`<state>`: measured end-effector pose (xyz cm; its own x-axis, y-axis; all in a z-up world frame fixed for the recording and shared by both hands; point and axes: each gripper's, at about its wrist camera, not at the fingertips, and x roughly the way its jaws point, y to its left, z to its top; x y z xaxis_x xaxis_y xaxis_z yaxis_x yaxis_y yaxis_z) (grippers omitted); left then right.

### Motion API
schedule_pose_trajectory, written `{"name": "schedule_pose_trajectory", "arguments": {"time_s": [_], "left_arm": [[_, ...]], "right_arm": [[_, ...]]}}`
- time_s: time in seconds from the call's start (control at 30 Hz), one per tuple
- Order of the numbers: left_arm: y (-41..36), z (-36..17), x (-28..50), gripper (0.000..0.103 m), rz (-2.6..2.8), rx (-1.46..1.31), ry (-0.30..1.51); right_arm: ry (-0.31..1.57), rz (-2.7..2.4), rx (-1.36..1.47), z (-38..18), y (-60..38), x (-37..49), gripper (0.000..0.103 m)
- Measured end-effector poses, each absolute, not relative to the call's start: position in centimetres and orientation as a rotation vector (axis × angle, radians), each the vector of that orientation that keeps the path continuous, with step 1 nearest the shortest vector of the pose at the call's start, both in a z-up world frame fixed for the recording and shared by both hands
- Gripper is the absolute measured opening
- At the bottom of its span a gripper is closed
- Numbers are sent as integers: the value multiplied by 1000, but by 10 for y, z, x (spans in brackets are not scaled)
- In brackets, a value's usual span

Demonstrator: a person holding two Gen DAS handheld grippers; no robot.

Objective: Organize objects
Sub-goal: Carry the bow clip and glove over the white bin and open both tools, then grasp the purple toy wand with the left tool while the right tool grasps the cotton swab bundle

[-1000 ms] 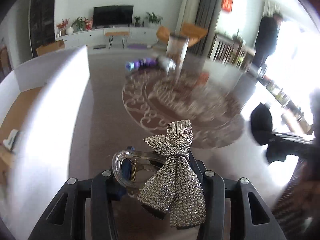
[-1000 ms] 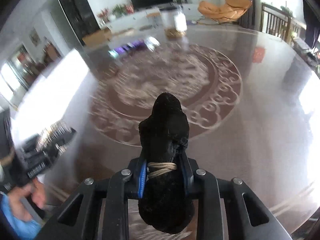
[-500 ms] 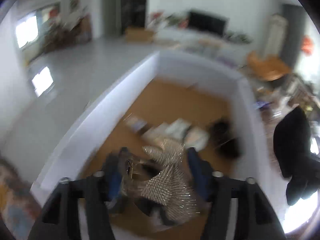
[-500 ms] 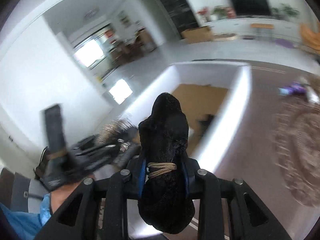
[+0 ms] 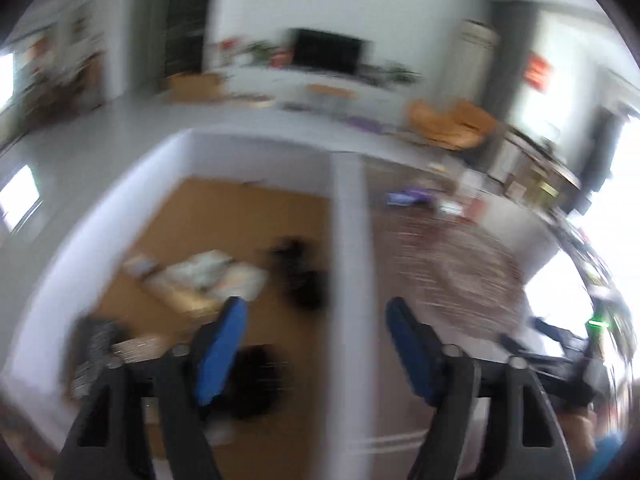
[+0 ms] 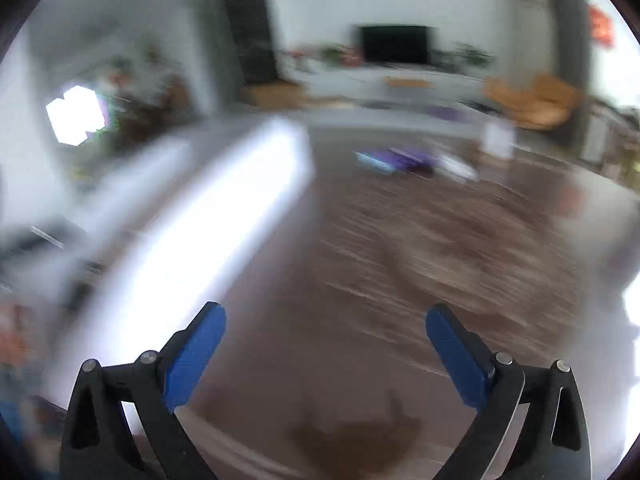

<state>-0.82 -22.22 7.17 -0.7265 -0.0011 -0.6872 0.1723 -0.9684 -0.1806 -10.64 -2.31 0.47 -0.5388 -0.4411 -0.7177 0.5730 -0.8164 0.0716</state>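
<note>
In the left wrist view, the left gripper (image 5: 316,320) has just been opening its jaws and nothing is between them now. A second ago it was holding a glittering bow clip; now a pale, sparkling shape, probably that clip (image 5: 138,346), lies in the box (image 5: 348,208) just beside the left finger, though the blur makes this uncertain. A dark lump (image 5: 256,384) lies below the same finger, and I judge it is the black item that the right gripper carried. More things rest deeper in the box. So both items seem delivered, and this step of organizing looks finished. The gripper points down over the right wall of the box, with the table (image 5: 460,264) to the right.

In the right wrist view, the right gripper (image 6: 326,328) has also just been opening, and it is released and empty. It tilts down over the table (image 6: 360,280), with the box wall (image 6: 224,208) to its left. Further objects (image 6: 400,160) wait far on the table.
</note>
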Motion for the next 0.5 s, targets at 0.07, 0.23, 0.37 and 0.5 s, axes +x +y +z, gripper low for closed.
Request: {"name": "schedule_pose_trajectory", "arguments": {"time_s": [0.07, 0.23, 0.37, 0.5], "left_arm": [[-181, 79, -17, 94, -2924, 1164, 315], [-97, 62, -52, 96, -2992, 1288, 100], [-71, 39, -75, 96, -2912, 1349, -32], [-64, 23, -87, 96, -2863, 1371, -108]], "right_arm": [[255, -2416, 1115, -21, 17, -121, 100], [239, -2540, 1268, -51, 91, -153, 100], [216, -2560, 1282, -54, 109, -156, 100], [229, -2544, 1275, -57, 104, -156, 100]]}}
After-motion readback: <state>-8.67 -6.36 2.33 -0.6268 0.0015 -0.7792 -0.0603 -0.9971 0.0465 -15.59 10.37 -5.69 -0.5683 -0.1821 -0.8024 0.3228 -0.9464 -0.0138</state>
